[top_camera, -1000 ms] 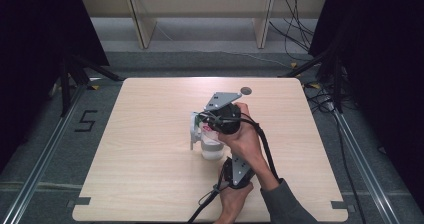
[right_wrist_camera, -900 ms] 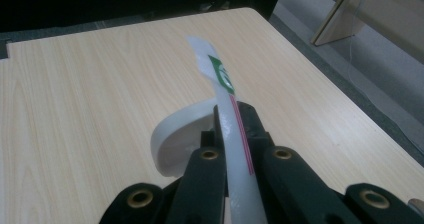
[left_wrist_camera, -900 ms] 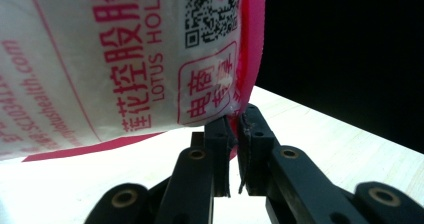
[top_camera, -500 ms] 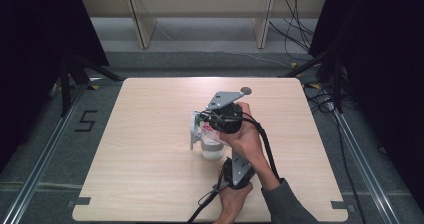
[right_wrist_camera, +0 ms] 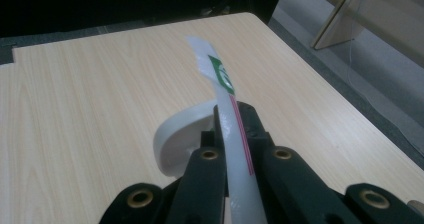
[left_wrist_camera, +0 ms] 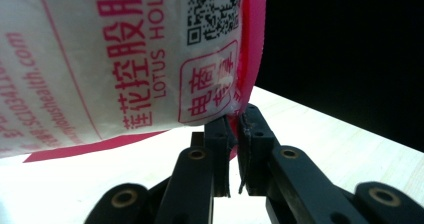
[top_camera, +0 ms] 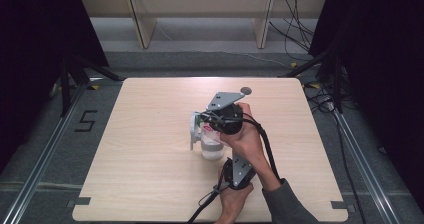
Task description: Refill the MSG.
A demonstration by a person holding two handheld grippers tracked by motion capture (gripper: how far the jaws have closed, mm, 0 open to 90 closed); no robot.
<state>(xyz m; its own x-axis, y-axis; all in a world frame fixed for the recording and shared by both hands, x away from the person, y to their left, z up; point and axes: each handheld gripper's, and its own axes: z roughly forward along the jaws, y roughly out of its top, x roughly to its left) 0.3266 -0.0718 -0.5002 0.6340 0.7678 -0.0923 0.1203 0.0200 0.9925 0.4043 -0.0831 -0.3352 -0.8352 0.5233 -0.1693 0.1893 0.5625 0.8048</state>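
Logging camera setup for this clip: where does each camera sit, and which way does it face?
High view: above the person's side, looking forward and down on the table; both hands, the left gripper and the right gripper meet at a white cup.
Left gripper view: rides the left gripper, looking along jaws pinching a pink-printed packet.
Right gripper view: rides the right gripper, jaws clamping the packet's edge above the cup.
Shared: both gripper views show the same packet.

Light wooden table (top_camera: 150, 184) with one cup on it

A white cup (top_camera: 212, 149) stood directly on the pale wood-grain top, near the middle and somewhat toward the near edge (its rim also appeared in the right gripper view (right_wrist_camera: 175, 129)); the remaining surface showed bare wood out to all four corners.
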